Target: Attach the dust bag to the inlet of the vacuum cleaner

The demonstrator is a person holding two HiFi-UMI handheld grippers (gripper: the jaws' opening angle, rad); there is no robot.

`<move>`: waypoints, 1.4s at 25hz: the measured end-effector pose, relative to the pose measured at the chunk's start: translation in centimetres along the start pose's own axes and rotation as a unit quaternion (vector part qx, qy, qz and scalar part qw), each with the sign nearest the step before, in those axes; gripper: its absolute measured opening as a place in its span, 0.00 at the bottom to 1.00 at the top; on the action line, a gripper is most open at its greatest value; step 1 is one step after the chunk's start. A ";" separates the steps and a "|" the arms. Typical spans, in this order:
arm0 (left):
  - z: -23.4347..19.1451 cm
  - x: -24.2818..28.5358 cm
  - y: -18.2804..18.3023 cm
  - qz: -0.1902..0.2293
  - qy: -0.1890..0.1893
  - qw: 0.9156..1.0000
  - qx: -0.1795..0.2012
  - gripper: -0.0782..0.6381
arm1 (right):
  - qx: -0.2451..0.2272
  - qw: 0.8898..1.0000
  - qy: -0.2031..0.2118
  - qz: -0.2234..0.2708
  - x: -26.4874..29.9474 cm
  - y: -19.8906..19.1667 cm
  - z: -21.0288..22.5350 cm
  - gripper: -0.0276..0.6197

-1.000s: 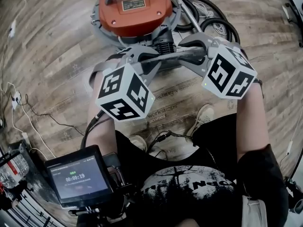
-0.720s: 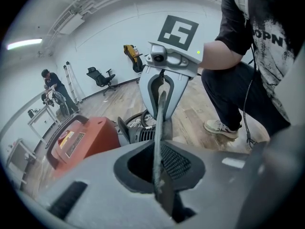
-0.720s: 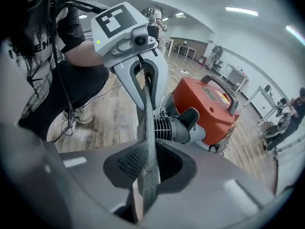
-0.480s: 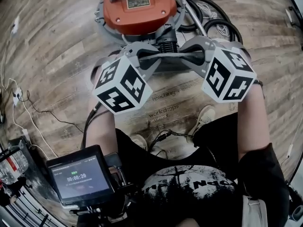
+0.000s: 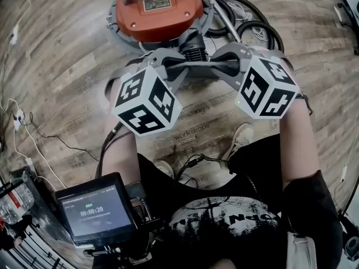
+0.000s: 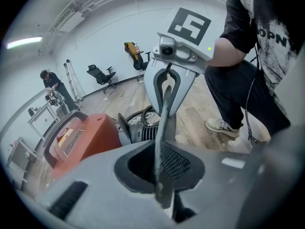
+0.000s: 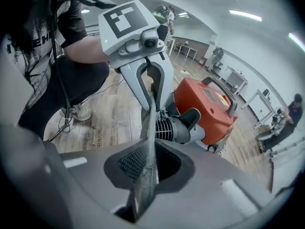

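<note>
The orange vacuum cleaner (image 5: pixel 157 7) stands on the wood floor, its black ribbed inlet (image 5: pixel 193 52) facing me. A thin grey dust bag (image 5: pixel 195 66) is stretched edge-on between both grippers, just in front of the inlet. My left gripper (image 5: pixel 171 70) is shut on its left end, and my right gripper (image 5: pixel 221 65) on its right end. In the left gripper view the bag (image 6: pixel 162 128) runs from the left gripper (image 6: pixel 162 194) up to the right gripper (image 6: pixel 167 87). In the right gripper view its mesh fabric (image 7: pixel 148 161) sits in the right gripper (image 7: pixel 143 194), beside the inlet (image 7: pixel 171 128).
A black hose (image 5: pixel 249 24) and cord lie coiled right of the vacuum. Thin cables (image 5: pixel 33 133) trail over the floor at left. A screen device (image 5: pixel 95 209) hangs at my waist, above my shoes (image 5: pixel 241 139). Office chairs (image 6: pixel 102 75) and a person (image 6: pixel 52 87) are far off.
The bag strip between the grippers now looks more level and sits slightly closer to the inlet. Both marker cubes have shifted only a little.
</note>
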State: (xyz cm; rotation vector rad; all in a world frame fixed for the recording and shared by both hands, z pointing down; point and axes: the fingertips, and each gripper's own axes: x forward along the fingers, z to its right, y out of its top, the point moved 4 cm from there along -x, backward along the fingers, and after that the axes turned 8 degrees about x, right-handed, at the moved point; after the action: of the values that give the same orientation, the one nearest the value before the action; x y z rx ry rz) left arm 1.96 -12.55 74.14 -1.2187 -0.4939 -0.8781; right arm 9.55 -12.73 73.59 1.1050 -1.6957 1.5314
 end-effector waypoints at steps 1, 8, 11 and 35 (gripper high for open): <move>-0.2 -0.1 0.2 -0.001 0.001 1.000 0.001 0.16 | 0.007 1.000 0.002 0.004 0.0 -0.1 0.1 0.10; -0.2 0.5 -0.7 0.000 -0.001 1.000 -0.027 0.15 | -0.063 0.998 -0.002 -0.027 0.4 0.7 1.1 0.11; -0.1 0.8 -1.2 0.000 -0.004 0.999 -0.041 0.15 | -0.090 0.995 -0.005 -0.030 0.6 1.1 1.3 0.11; -1.3 0.4 -1.2 0.008 0.012 0.997 -0.070 0.16 | -0.079 0.997 0.002 -0.014 0.6 1.5 2.6 0.12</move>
State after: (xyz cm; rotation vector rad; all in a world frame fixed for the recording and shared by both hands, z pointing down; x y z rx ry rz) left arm 1.03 -14.00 74.75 -1.3366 -0.4093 -0.9247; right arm 8.19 -15.43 72.99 1.0381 -1.7594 1.3559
